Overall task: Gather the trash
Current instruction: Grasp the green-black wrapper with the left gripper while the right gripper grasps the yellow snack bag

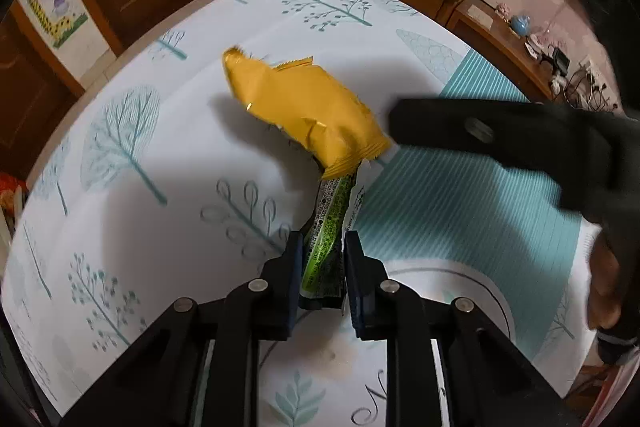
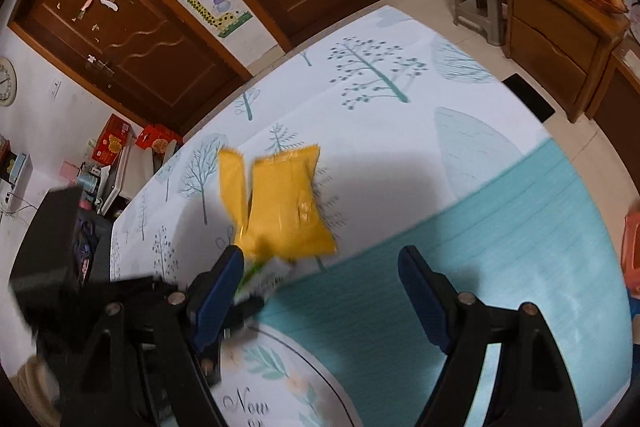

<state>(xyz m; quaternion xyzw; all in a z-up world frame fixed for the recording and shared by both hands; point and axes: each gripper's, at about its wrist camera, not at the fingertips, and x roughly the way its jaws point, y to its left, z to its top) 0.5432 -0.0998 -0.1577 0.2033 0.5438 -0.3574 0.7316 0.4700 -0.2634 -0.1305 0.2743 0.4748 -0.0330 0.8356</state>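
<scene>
Trash pickup on tree-print table.
Left gripper clamped on green wrapper, mid-table beneath yellow wrapper; right gripper jaws wide apart, empty, just beside yellow wrapper.

The green wrapper runs partly under the yellow wrapper, its print unreadable.

Ahead of the left gripper, the yellow wrapper looks like crinkled foil film with a soft sheen and serrated seams. The green wrapper between its blue, matt pads is glossy printed plastic. Both gripper frames are matt black plastic with bright metal pins. The tablecloth beneath looks smooth and printed.
</scene>
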